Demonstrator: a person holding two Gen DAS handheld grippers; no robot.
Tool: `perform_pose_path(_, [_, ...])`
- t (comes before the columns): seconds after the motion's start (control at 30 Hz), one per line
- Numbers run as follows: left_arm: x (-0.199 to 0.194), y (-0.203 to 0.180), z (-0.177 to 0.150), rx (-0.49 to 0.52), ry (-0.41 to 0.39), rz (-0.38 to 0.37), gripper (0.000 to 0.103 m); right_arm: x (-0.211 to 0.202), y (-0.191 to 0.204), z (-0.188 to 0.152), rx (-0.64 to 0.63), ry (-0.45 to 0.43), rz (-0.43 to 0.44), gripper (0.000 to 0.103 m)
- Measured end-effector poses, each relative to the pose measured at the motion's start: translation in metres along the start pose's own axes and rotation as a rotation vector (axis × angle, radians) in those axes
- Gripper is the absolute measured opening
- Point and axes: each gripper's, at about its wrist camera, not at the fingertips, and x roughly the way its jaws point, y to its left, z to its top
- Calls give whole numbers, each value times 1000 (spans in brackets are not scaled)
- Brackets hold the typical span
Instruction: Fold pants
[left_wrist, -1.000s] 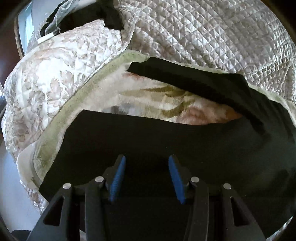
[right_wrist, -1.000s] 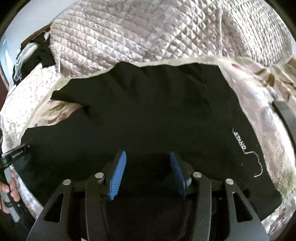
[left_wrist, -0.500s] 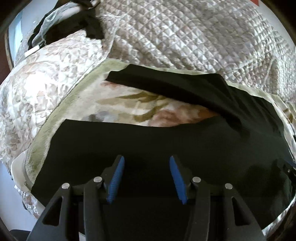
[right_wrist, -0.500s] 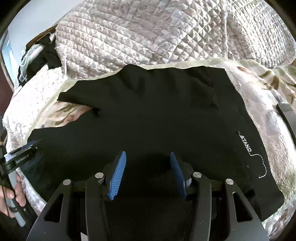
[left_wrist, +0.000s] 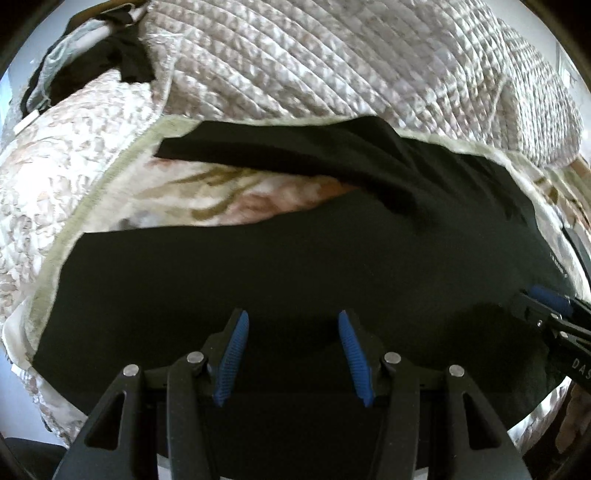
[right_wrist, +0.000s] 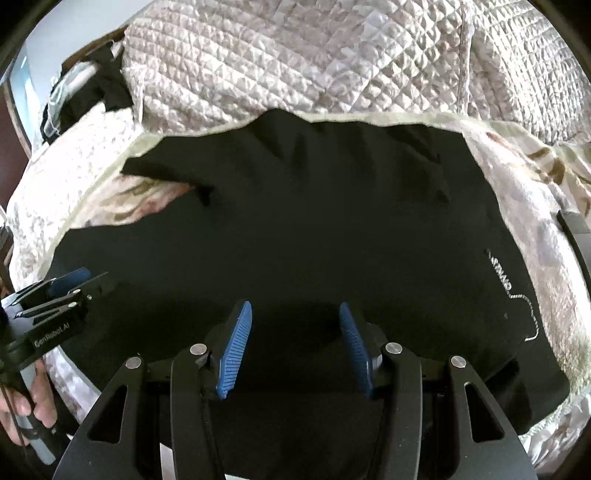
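Note:
Black pants (left_wrist: 295, 258) lie spread flat on a floral blanket, legs apart and pointing left, the far leg (left_wrist: 288, 151) narrower in view. In the right wrist view the pants (right_wrist: 314, 240) show white lettering (right_wrist: 500, 273) near the right edge. My left gripper (left_wrist: 291, 350) is open and empty, hovering over the near leg. My right gripper (right_wrist: 293, 347) is open and empty over the waist part. The right gripper also shows at the right edge of the left wrist view (left_wrist: 550, 306), and the left gripper at the left edge of the right wrist view (right_wrist: 62, 288).
A quilted beige cover (left_wrist: 332, 62) is bunched behind the pants. The floral blanket (left_wrist: 55, 166) has a green border. Dark clothing (left_wrist: 110, 62) lies at the far left. A dark strap (right_wrist: 576, 229) lies at the right.
Both grippers have moved a little so that each now shows more in the other's view. The pants lie as before. Both stay open.

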Motion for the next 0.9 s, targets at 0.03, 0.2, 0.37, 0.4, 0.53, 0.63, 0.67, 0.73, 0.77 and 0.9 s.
perform_pose_path(0.03, [2, -2, -1, 8, 5, 4, 54, 0, 0, -1, -8, 2, -5, 50])
perform_pose_path(0.2, [1, -4, 9, 24, 4, -2, 54, -8, -3, 5, -1, -10, 1, 50])
perform_pose_path(0.37, [0, -6, 34, 61, -27, 2, 54, -17, -7, 24, -24, -27, 7, 50])
perform_pose_path(0.4, [0, -6, 40, 71, -36, 4, 54, -17, -8, 28, -28, -24, 11, 50])
perform_pose_path(0.53, [0, -10, 64, 110, -70, 7, 54, -13, -14, 50, -55, -15, 27, 50])
perform_pose_path(0.63, [2, -11, 81, 138, -102, 6, 54, -8, -20, 69, -84, -11, 39, 55])
perform_pose_path(0.67, [4, -11, 87, 144, -108, 0, 54, -5, -21, 78, -99, -9, 45, 60])
perform_pose_path(0.73, [10, -10, 101, 161, -121, 2, 54, 1, -25, 92, -123, -11, 56, 61])
perform_pose_path(0.77, [13, -9, 107, 168, -129, 8, 54, 4, -27, 100, -135, -13, 56, 61])
perform_pose_path(0.9, [35, -1, 132, 153, -137, -28, 59, 22, -38, 131, -169, -13, 64, 61])
